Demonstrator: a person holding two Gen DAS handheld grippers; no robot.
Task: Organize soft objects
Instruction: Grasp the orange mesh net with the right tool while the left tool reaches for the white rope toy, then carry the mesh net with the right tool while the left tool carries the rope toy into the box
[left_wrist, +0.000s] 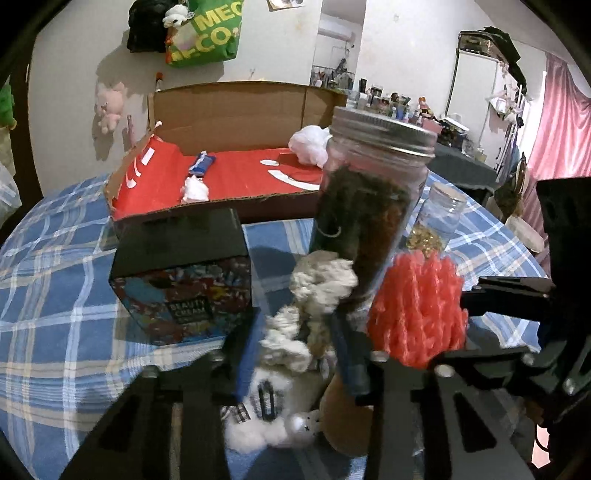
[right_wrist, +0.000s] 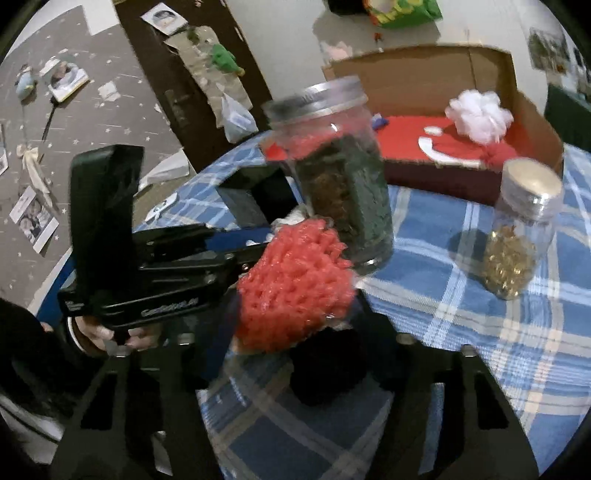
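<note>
My left gripper (left_wrist: 295, 332) is shut on a white knitted rope toy (left_wrist: 317, 291), held above the blue plaid cloth. A small white plush bear (left_wrist: 273, 413) hangs below it. My right gripper (right_wrist: 295, 317) is shut on a coral-red mesh sponge (right_wrist: 295, 280), also seen in the left wrist view (left_wrist: 417, 310). The open cardboard box (left_wrist: 236, 103) with a red lining holds a white puff (left_wrist: 310, 144), a blue wrapped item (left_wrist: 202, 163) and a small white piece (left_wrist: 195, 190). The white puff also shows in the right wrist view (right_wrist: 478, 116).
A tall jar (left_wrist: 369, 206) with a metal lid stands just ahead of both grippers. A smaller jar (right_wrist: 517, 236) of gold bits stands to its right. A dark "Beauty Cream" box (left_wrist: 184, 280) sits at the left. Plush toys hang on the wall.
</note>
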